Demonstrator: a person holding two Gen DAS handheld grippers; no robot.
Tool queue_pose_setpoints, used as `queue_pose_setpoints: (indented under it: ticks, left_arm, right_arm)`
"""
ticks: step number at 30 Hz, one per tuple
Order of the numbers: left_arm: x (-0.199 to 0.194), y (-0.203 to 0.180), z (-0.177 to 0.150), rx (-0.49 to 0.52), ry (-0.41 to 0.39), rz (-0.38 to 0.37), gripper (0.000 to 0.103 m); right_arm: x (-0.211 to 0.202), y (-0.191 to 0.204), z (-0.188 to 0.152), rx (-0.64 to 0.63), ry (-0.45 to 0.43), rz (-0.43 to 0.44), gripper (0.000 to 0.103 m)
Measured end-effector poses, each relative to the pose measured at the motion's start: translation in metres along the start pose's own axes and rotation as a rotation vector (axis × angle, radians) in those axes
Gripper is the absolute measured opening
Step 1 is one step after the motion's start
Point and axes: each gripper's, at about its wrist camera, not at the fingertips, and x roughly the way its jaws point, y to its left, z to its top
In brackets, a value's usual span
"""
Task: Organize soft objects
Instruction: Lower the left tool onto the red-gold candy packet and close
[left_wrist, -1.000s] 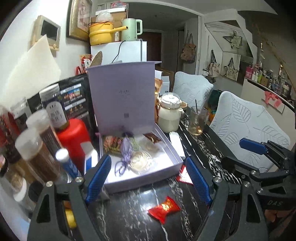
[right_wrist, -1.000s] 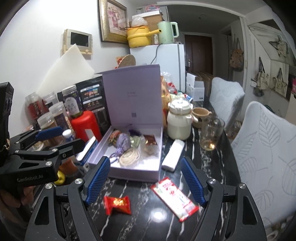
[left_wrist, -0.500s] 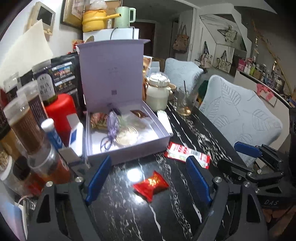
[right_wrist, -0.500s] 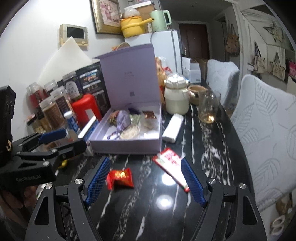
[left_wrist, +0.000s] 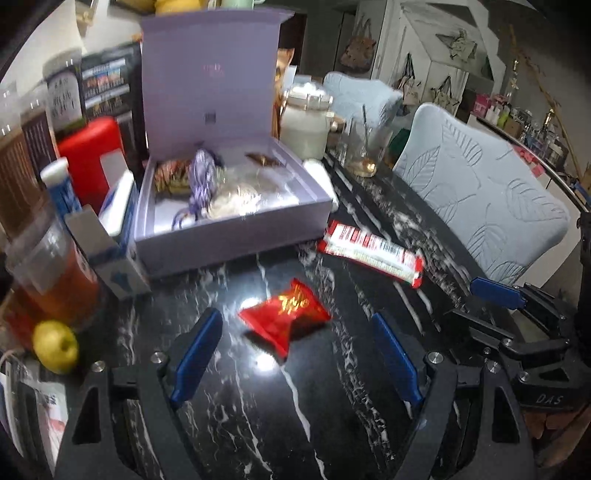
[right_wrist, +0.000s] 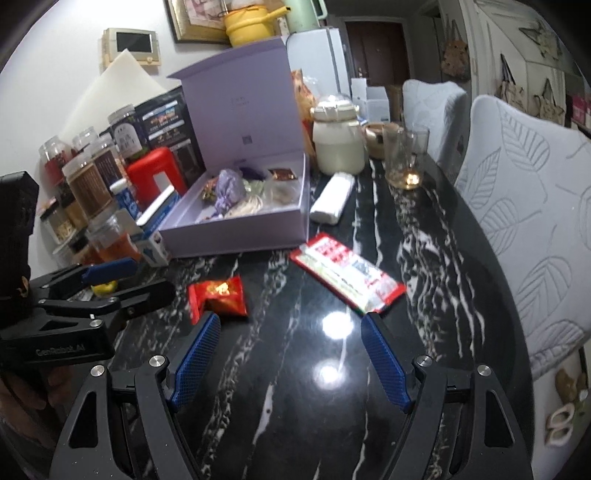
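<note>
Beside the open lilac box (left_wrist: 236, 236), red packet (left_wrist: 284, 317) and long wrapper (right_wrist: 345, 275) lie unobstructed; both grippers' fingers gape, released.

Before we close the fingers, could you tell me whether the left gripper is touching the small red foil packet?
Apart: the left wrist view shows dark tabletop between both blue fingers and the small red foil packet.

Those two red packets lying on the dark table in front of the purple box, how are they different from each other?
The small red packet is short and puffy, with gold print; the long red-and-white packet is flat and strip-shaped, with white panels. The small red packet lies ahead of the left gripper; the long one lies farther right, beyond the right gripper. Both rest loose on the table, outside the purple box.
</note>
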Motion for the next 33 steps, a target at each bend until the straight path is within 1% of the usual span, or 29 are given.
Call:
queue_pose_setpoints:
  ticks: [9, 13, 19, 25, 27, 33]
  left_arm:
    - [0.034, 0.007, -0.002, 0.016, 0.068, 0.061, 0.083]
    - [0.049, 0.011, 0.001, 0.012, 0.107, 0.065, 0.083]
    - [0.071, 0.009, 0.002, 0.036, 0.158, 0.077, 0.083]
    - [0.091, 0.011, 0.006, 0.029, 0.209, 0.075, 0.083]
    - [0.094, 0.011, 0.007, 0.036, 0.205, 0.082, 0.083]
    - [0.097, 0.008, 0.006, 0.046, 0.204, 0.098, 0.083]
  right_arm:
    - [0.027, -0.013, -0.016, 0.033, 0.077, 0.031, 0.079]
    - [0.036, -0.021, -0.018, 0.056, 0.096, 0.042, 0.079]
    - [0.047, -0.037, -0.010, 0.075, 0.121, 0.036, 0.079]
    - [0.058, -0.050, 0.001, 0.043, 0.136, 0.009, 0.079]
    - [0.063, -0.055, 0.005, 0.027, 0.136, -0.008, 0.079]
    - [0.084, -0.064, 0.018, -0.013, 0.164, -0.009, 0.079]
